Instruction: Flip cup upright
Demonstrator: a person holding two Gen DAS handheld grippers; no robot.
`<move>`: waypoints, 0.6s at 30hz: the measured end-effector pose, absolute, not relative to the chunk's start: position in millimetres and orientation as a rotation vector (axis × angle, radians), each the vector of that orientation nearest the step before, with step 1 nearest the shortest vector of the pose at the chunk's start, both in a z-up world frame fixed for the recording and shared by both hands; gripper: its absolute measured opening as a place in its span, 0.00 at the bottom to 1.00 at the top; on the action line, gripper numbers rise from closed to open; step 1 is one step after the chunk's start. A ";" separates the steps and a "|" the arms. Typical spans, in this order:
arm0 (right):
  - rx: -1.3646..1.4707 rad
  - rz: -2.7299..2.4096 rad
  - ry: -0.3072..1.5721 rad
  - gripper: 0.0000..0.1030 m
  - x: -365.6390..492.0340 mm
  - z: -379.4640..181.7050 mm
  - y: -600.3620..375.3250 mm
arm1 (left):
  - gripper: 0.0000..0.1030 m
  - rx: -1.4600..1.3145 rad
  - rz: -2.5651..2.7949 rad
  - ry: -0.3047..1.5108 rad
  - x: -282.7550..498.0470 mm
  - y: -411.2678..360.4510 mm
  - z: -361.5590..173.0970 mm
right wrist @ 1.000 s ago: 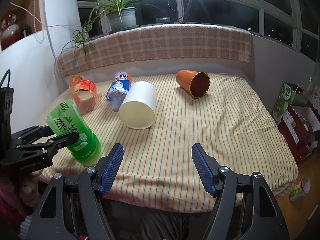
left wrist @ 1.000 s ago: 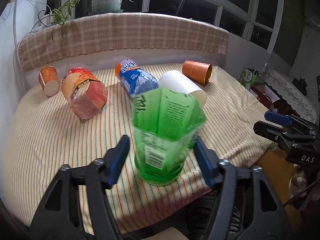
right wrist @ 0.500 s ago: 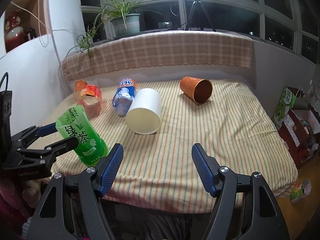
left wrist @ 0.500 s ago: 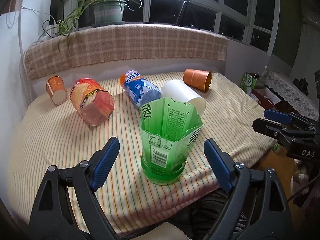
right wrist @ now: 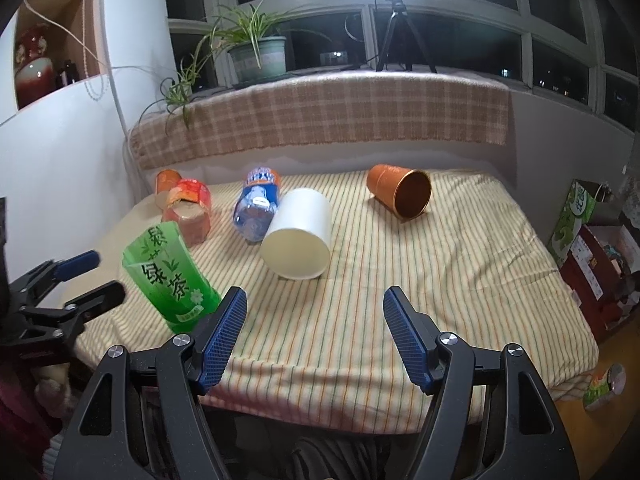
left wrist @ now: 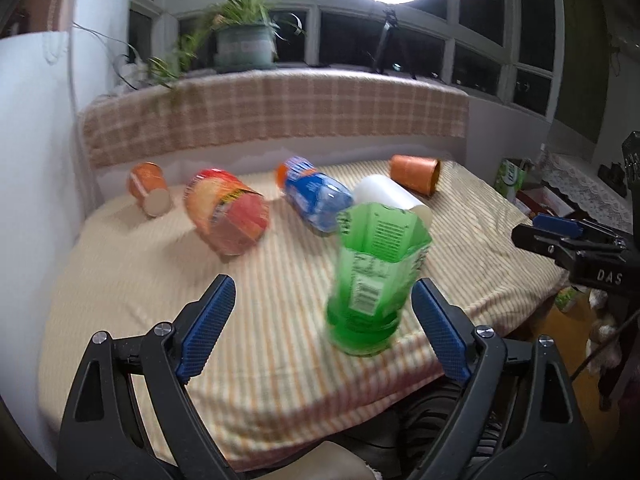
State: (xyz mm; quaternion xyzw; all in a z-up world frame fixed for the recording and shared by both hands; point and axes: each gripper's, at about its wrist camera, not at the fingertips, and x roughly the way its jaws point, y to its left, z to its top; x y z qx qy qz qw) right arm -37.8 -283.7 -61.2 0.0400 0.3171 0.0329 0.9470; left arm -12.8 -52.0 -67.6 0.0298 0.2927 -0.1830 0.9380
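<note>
A green cut-bottle cup [left wrist: 374, 280] stands upright near the front edge of the striped bed [left wrist: 132, 280]; it also shows in the right wrist view [right wrist: 172, 276]. My left gripper [left wrist: 324, 320] is open and empty, pulled back, with the green cup just inside its right finger. My right gripper [right wrist: 316, 336] is open and empty above the bed's front edge. A white cup [right wrist: 298, 236] lies on its side ahead of it. An orange cup [right wrist: 402, 194] lies on its side further back.
A blue bottle cup [right wrist: 258, 208], a red-orange cup [right wrist: 188, 210] and a small orange cup [left wrist: 148, 188] lie on their sides at the back left. A plaid-covered ledge [right wrist: 320, 116] bounds the far side. Boxes [right wrist: 580, 220] stand on the floor at right.
My left gripper has opened, let go of the green cup and drawn back leftwards; the cup stays standing. The right gripper has risen a little.
</note>
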 end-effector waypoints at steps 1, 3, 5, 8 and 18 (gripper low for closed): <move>0.082 0.066 0.640 0.69 -37.8 -60.2 -283.9 | 0.89 0.057 -0.361 0.589 -14.8 -48.4 -66.2; 0.087 0.064 0.629 0.69 -37.2 -58.5 -283.7 | 0.89 0.044 -0.319 0.554 -22.1 -39.5 -60.4; 0.088 0.062 0.618 0.69 -35.8 -57.0 -282.2 | 0.89 0.032 -0.273 0.514 -28.3 -33.0 -54.4; 0.071 0.042 0.592 0.69 -35.6 -54.4 -277.9 | 0.89 0.029 -0.215 0.443 -38.0 -27.3 -45.7; 0.006 0.000 0.485 0.77 -41.3 -39.5 -261.0 | 0.99 0.016 -0.142 0.308 -53.0 -23.2 -28.8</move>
